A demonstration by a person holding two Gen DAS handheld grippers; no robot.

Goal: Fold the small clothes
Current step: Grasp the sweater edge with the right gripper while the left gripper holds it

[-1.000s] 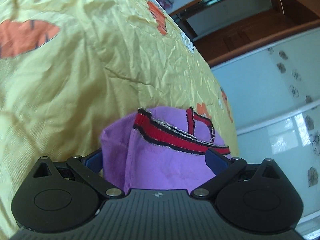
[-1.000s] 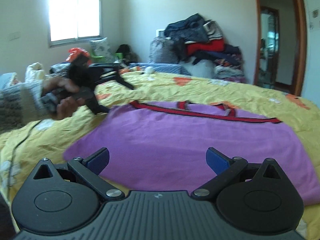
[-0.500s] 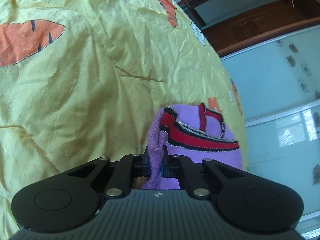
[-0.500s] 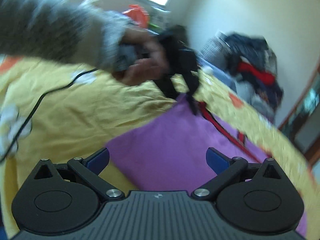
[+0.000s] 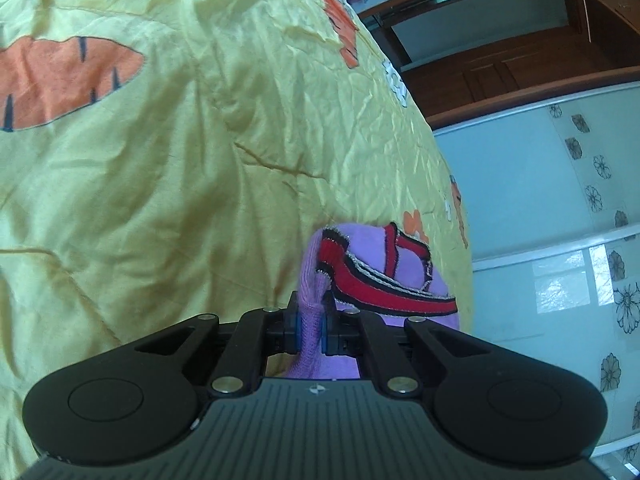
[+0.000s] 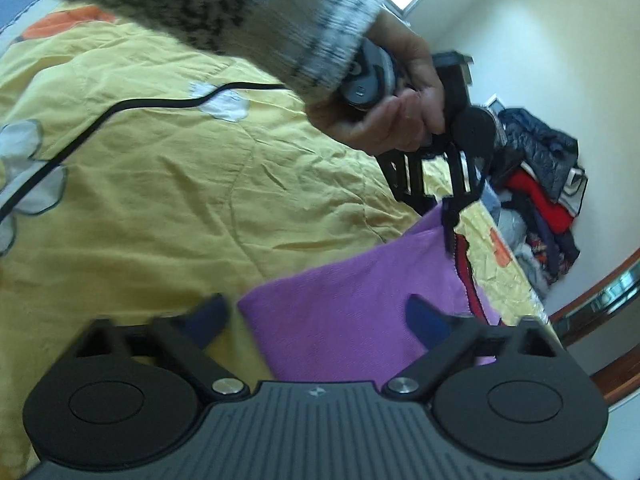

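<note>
Now the purple garment (image 6: 352, 312) lies lengthwise along the bedspread (image 6: 168, 208) edge; left gripper (image 5: 310, 330) pinches its corner, right gripper (image 6: 320, 320) closing around the near corner, not yet pressing.

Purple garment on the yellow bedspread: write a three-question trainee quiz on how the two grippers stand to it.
1. True or false: the left gripper pinches a corner of the purple garment.
2. The right gripper's jaws are: A) clamped on the black cable; B) closing, garment edge between them, pads not yet pressing.
3. What colour is the garment's trim?

Key: 1 true; 2 B; 3 red with black edging.
</note>
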